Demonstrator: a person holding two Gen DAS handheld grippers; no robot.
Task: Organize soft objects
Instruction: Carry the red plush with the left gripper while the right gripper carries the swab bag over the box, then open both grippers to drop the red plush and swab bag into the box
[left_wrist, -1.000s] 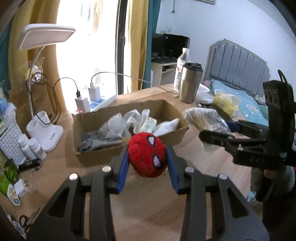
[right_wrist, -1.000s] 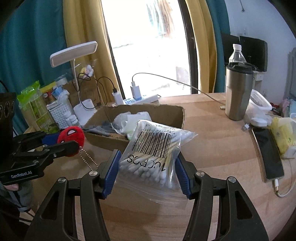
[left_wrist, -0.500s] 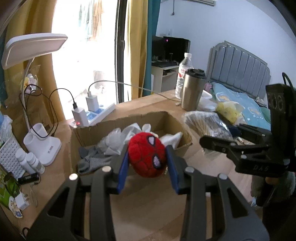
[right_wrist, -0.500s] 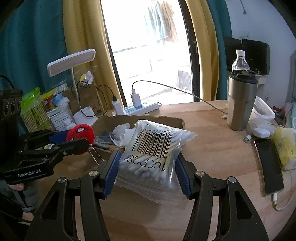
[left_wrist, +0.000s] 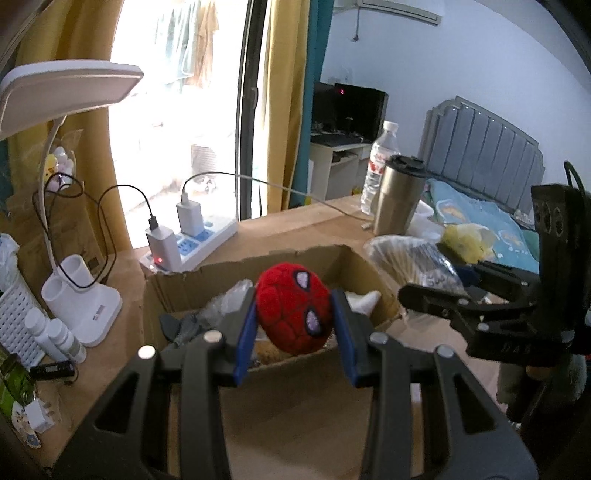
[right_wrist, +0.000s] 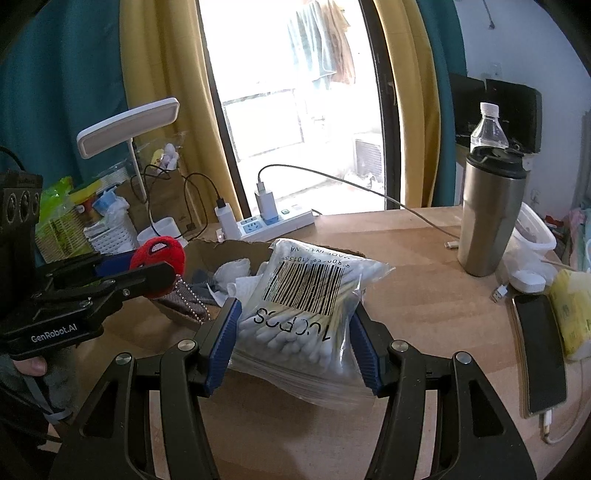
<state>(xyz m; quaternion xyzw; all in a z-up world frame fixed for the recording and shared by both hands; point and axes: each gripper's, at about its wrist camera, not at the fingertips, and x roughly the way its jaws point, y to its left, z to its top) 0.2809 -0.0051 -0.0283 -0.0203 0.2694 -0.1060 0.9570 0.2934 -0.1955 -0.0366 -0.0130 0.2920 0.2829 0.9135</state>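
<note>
Pinching a red plush and swab bag, both hand-held grippers hide the cardboard box contents.

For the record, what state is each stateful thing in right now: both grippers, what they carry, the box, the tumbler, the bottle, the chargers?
left gripper: shut on the red plush ball
red plush ball: held above the box
right gripper: shut on the cotton swab bag
cotton swab bag: sealed, held
cardboard box: open, partly filled
steel tumbler: upright, lidded
water bottle: upright, capped
chargers: plugged in
</note>
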